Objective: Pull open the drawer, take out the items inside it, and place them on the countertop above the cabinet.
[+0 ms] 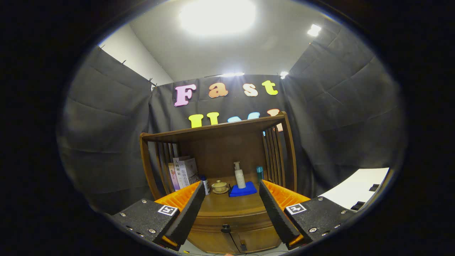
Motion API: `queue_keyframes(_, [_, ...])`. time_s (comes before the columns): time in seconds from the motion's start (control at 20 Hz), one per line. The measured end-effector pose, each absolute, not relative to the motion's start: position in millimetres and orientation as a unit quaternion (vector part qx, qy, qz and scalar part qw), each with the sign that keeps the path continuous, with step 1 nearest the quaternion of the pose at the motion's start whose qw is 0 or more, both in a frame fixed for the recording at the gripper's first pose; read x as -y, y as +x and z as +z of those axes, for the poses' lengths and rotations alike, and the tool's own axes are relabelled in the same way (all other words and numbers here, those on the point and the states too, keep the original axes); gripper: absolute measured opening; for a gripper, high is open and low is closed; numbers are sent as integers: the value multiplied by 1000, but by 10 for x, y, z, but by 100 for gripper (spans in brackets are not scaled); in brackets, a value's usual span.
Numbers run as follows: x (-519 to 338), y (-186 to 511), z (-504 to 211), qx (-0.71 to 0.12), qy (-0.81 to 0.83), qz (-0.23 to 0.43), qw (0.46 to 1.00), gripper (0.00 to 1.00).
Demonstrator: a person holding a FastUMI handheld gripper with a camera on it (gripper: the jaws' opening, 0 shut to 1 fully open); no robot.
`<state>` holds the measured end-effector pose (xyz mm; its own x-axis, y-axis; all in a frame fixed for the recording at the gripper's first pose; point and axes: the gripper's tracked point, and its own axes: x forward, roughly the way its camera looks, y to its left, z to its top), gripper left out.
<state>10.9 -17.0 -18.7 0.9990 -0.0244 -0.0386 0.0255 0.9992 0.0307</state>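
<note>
You are holding the tool (231,209) wide open and empty, facing the cabinet. The drawer (227,222) is sitting shut under the worktop's (227,204) front edge; next, you are likely reaching for its knob (225,226).

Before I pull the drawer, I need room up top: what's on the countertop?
On the countertop: books, lidded cup, pump bottle on a blue cloth. Drawer shut, contents hidden. Gripper open.
</note>
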Motion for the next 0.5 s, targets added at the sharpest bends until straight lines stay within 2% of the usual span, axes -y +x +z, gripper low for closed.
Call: queue_keyframes(0.5, [309, 252, -328, -20, -59, -17, 998, 95])
